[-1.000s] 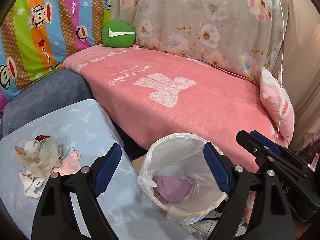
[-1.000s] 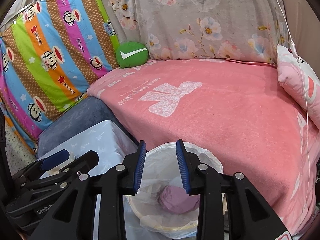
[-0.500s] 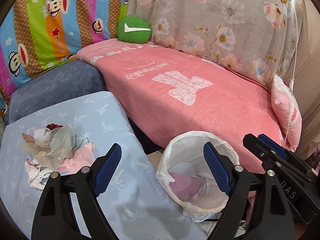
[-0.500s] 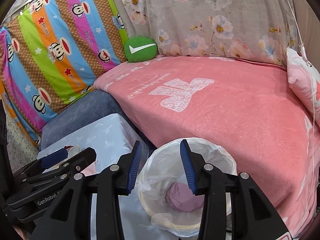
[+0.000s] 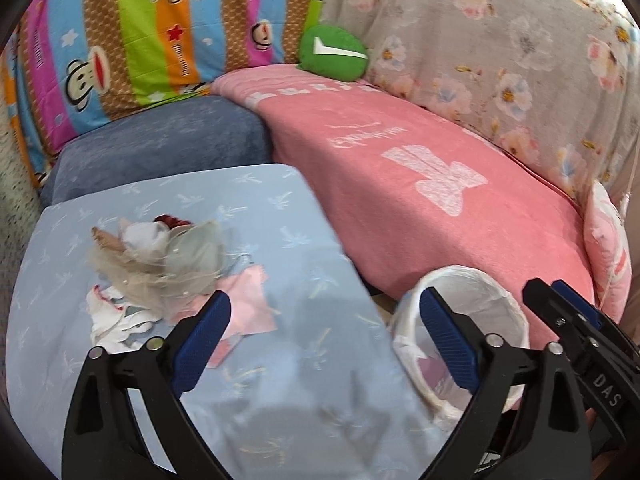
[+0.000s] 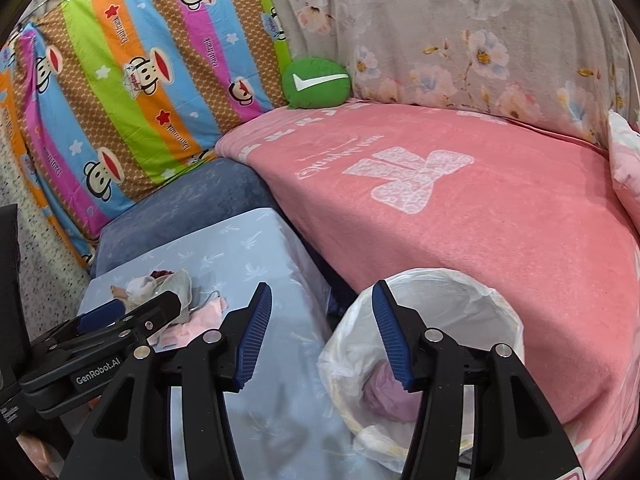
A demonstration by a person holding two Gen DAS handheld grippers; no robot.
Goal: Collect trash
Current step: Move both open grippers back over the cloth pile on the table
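Item: trash pile (image 5: 160, 268) — crumpled tissue, gauzy netting, a pink paper scrap and a dark red bit, heaped on the light-blue worktop (image 5: 280, 380), toward its left side.

Item: bin (image 6: 452, 308) — white-lined, on the floor between the worktop and the pink bed (image 6: 480, 220); a mauve wad (image 6: 384, 394) already lies in it.

Left claw (image 5: 324, 340): jaws opening, nearly at full spread, nothing between them; it points down at the worktop with the pile just beyond its left pad.

Right claw (image 6: 320, 328): jaws opening, about half spread, empty, aimed over the gap between worktop and bin.

Step in hand, as judged: reach for the next piece of trash with the left claw.

Handling notes:
- Netting and tissue are soft and loose — straddle the bulk of the heap rather than an edge, or strands may trail off.
- Bring the pads low to the cloth before closing, without pinching the cover itself.
- The flat pink scrap will likely need a separate pick.
- Carry clear of the right claw on the way to the bin.
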